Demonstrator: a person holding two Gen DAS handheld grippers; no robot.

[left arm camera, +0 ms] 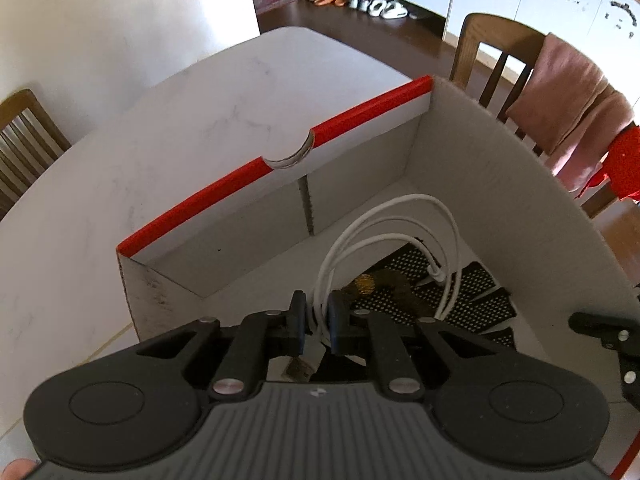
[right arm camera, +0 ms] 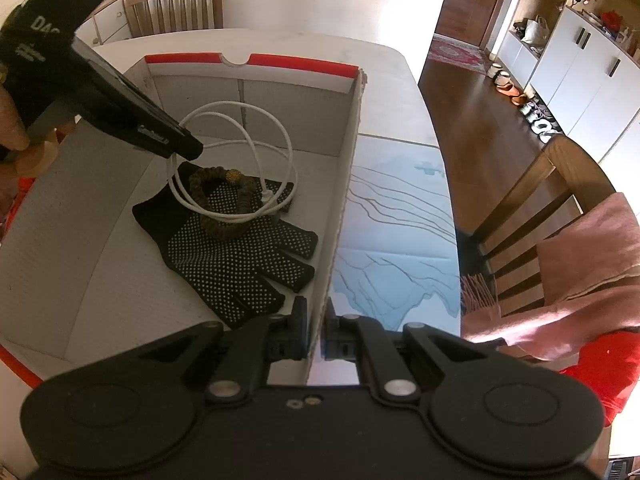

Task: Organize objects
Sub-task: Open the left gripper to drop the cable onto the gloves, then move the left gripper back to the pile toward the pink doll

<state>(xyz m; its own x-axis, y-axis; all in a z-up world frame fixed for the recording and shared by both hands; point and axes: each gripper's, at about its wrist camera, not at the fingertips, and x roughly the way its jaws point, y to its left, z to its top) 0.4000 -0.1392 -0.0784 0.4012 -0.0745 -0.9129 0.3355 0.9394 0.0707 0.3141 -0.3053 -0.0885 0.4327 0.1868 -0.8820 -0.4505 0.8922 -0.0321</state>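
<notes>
Cable (right arm camera: 256, 148), white and looped, hangs pinched between the nearly closed jaws of the left gripper (left arm camera: 317, 322), its coils drooping ahead of and below the fingers inside the box (left arm camera: 400, 148). Beneath the loops, on the box floor, a brown scrunchie (right arm camera: 218, 204) lies on a black dotted glove (right arm camera: 236, 248), and the cable's lower end touches both. From the right wrist view the left gripper (right arm camera: 192, 152) reaches in from the far left, angled down over the glove. Nearer, the right gripper (right arm camera: 317, 320) is closed onto the box's side wall, one finger inside and one outside. The box has a red rim along its far edge and sits on a white table (left arm camera: 180, 120). Just right of the right gripper lies a pale blue mat (right arm camera: 396, 240). Beyond the table stand wooden chairs (left arm camera: 492, 56), one draped with a pink cloth (left arm camera: 568, 104).
</notes>
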